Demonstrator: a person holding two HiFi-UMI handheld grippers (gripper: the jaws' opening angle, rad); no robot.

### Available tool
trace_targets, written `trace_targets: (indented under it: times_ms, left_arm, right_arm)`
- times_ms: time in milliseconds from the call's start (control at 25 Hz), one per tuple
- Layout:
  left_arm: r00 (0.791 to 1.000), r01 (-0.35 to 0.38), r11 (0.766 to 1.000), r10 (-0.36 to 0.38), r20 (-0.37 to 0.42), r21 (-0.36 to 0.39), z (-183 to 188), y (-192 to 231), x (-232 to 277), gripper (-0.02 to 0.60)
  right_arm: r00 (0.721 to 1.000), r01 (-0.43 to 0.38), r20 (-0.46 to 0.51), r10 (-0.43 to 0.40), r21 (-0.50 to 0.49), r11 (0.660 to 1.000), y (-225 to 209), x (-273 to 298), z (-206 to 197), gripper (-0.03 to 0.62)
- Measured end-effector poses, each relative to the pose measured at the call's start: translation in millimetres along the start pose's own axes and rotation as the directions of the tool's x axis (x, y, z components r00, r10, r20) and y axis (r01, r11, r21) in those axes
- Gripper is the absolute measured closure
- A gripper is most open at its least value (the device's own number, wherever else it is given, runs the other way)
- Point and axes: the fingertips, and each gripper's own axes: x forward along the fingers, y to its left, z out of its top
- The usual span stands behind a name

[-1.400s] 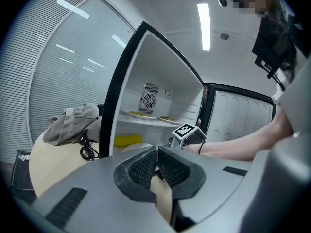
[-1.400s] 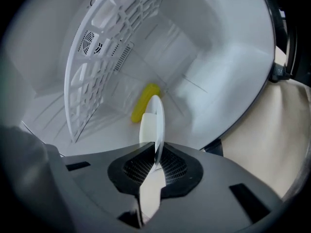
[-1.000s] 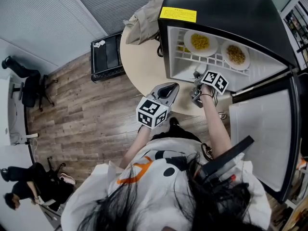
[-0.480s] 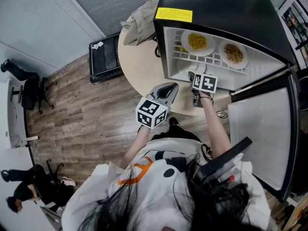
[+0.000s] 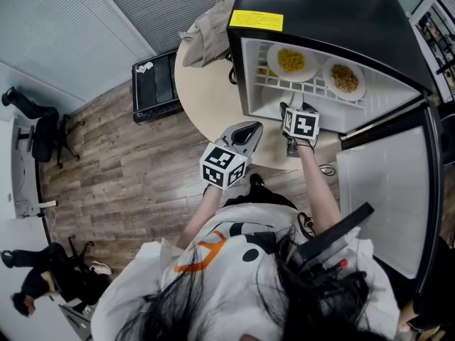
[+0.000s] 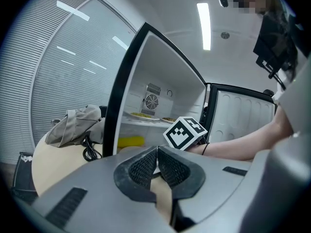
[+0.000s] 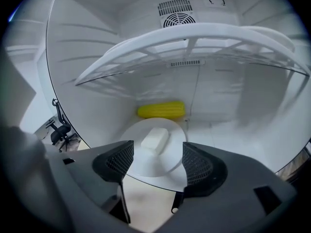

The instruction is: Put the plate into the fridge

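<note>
A white plate (image 7: 146, 161) with a pale block (image 7: 155, 140) on it rests on the floor of the open black fridge (image 5: 320, 20), in front of a yellow corn cob (image 7: 161, 110). My right gripper (image 7: 158, 161) is at the fridge's lower opening (image 5: 288, 109). Its jaws have just been opening and stand wide, with the plate's near rim between them and untouched by the pads. My left gripper (image 6: 157, 152) is shut on nothing and hangs over the table's near edge (image 5: 247, 129), left of the fridge.
Two plates of food (image 5: 293, 61) (image 5: 345, 79) sit on the white wire shelf (image 7: 194, 38) above. The fridge door (image 5: 384, 204) swings open to the right. A beige cloth bag (image 5: 213, 27) lies on the round table (image 5: 206, 98). A black box (image 5: 156, 84) stands on the floor.
The right gripper has rolled at the fridge's mouth and shifted slightly left. The left gripper has stayed put.
</note>
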Motion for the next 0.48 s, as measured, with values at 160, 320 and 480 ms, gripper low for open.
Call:
trace_targets:
  times_ms: [160,320,480]
  left_arm:
    - [1.0,0.004,1.0,-0.004,0.003,0.003,2,-3,-1,0.571]
    - [1.0,0.011,1.0,-0.011,0.005,0.006,2,-4,-1,0.571]
    - [1.0,0.017,1.0,-0.018,0.006,0.01,3,-7,-3,0.571]
  right_arm:
    - [1.0,0.005,0.0,-0.005,-0.006,1.0,-2,-8,-1,0.29]
    - [0.999,-0.029,0.019,0.029,0.007,1.0,1,-17,-1,0.292]
    - [0.998,-0.055,0.039,0.054,0.032,0.998,4,-28,-2,0.292]
